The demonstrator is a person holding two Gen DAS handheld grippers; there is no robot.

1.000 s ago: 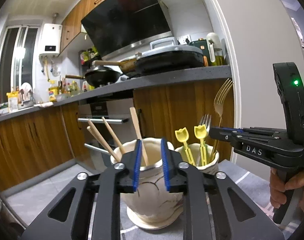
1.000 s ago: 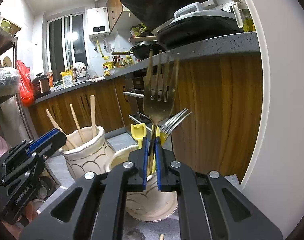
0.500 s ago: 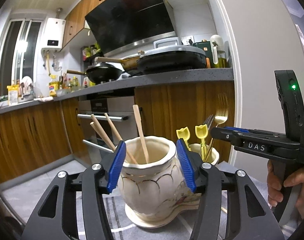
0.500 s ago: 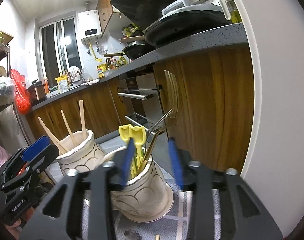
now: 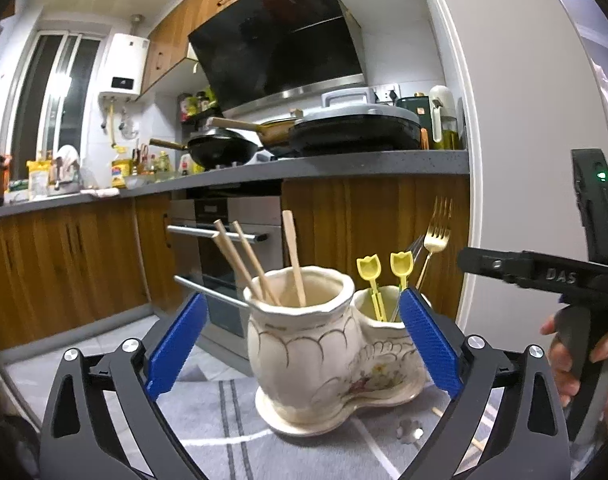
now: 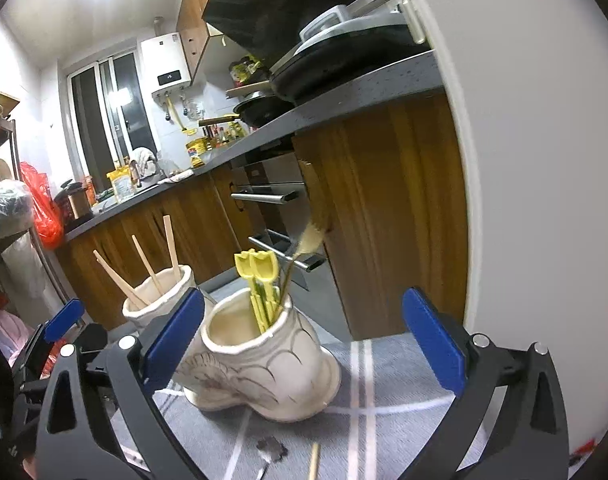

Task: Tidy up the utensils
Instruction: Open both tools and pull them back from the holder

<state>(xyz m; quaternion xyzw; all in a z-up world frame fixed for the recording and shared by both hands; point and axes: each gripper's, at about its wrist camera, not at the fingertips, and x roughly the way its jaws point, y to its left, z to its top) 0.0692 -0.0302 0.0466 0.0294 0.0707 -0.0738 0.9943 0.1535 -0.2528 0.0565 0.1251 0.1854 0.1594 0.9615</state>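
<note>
A cream two-pot ceramic holder (image 5: 304,344) stands on a grey striped cloth (image 5: 223,420). Its bigger pot holds wooden chopsticks (image 5: 243,264). Its smaller pot (image 6: 263,352) holds two yellow tulip-topped picks (image 5: 384,272), a steel fork and a gold fork (image 5: 436,240). My left gripper (image 5: 299,352) is open and empty, its jaws wide on either side of the holder. My right gripper (image 6: 299,344) is open and empty, just behind the smaller pot; its body shows in the left wrist view (image 5: 544,276). In the right wrist view the gold fork (image 6: 312,240) is blurred.
A loose chopstick (image 6: 314,460) and a small dark flower-shaped piece (image 6: 271,446) lie on the cloth near me. Wooden kitchen cabinets (image 5: 364,232) and an oven (image 5: 231,248) stand close behind the holder. A white wall (image 6: 524,160) is at the right.
My right gripper opened and let the gold fork go into the smaller pot, then drew back. My left gripper opened wide from a narrow gap.
</note>
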